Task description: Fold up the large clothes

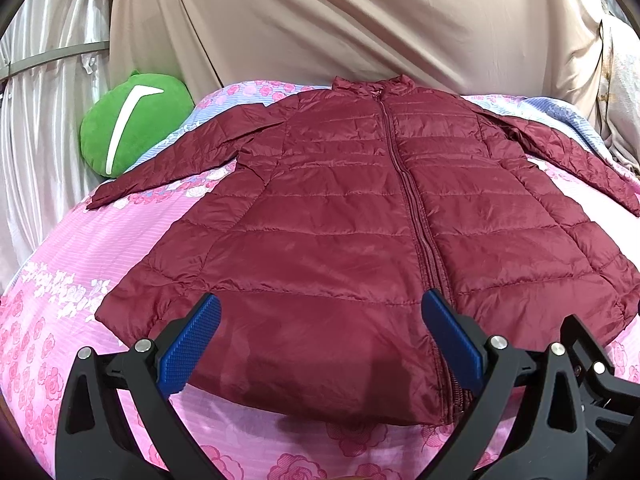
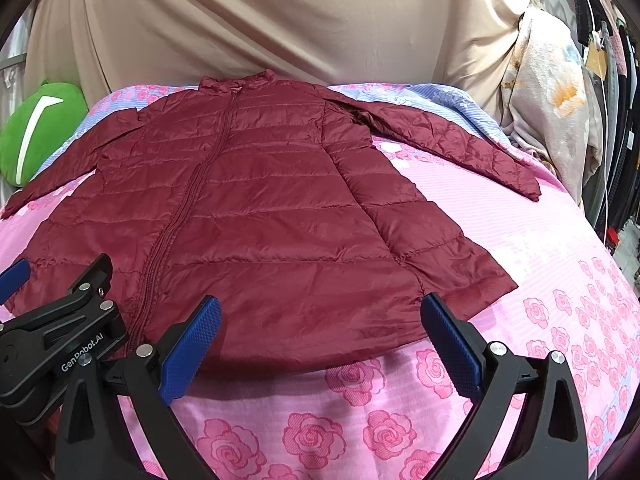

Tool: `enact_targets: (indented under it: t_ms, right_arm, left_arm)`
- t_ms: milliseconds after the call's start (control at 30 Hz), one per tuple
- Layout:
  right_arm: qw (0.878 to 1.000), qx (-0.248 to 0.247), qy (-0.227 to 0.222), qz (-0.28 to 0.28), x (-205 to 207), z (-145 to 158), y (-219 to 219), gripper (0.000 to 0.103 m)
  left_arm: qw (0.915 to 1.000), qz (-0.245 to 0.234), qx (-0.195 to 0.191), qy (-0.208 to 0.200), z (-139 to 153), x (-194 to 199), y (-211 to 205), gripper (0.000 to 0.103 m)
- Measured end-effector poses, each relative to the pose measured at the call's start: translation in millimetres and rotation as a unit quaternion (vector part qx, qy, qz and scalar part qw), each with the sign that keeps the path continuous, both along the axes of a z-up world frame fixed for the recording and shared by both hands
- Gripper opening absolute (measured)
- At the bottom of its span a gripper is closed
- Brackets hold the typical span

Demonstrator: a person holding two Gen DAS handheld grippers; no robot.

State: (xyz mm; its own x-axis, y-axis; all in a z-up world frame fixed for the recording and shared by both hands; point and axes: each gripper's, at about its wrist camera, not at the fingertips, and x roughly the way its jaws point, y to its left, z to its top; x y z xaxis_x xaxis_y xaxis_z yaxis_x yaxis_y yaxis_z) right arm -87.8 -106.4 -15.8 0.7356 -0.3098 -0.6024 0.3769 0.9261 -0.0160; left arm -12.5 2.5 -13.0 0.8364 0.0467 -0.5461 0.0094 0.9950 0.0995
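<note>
A dark red quilted jacket lies flat and zipped on the pink rose bedsheet, collar far, hem near, both sleeves spread outward. It also shows in the right wrist view. My left gripper is open with blue pads, hovering over the hem's left half, holding nothing. My right gripper is open over the hem's right half, holding nothing. The left gripper's black body shows at the left of the right wrist view.
A green plush cushion sits at the bed's far left by the left sleeve. A beige drape hangs behind the bed. Hanging clothes and dark items crowd the right side. The bedsheet shows around the jacket.
</note>
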Motion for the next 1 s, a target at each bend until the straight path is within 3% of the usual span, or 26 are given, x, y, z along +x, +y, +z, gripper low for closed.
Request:
enact_targets:
  t_ms: [1000]
  right_arm:
    - [1.0,0.004,0.007,0.003,1.5,-3.8,-2.5,0.098]
  left_arm:
    - [1.0,0.001,-0.001,0.004,-3.3,-1.6,-0.5,0.098]
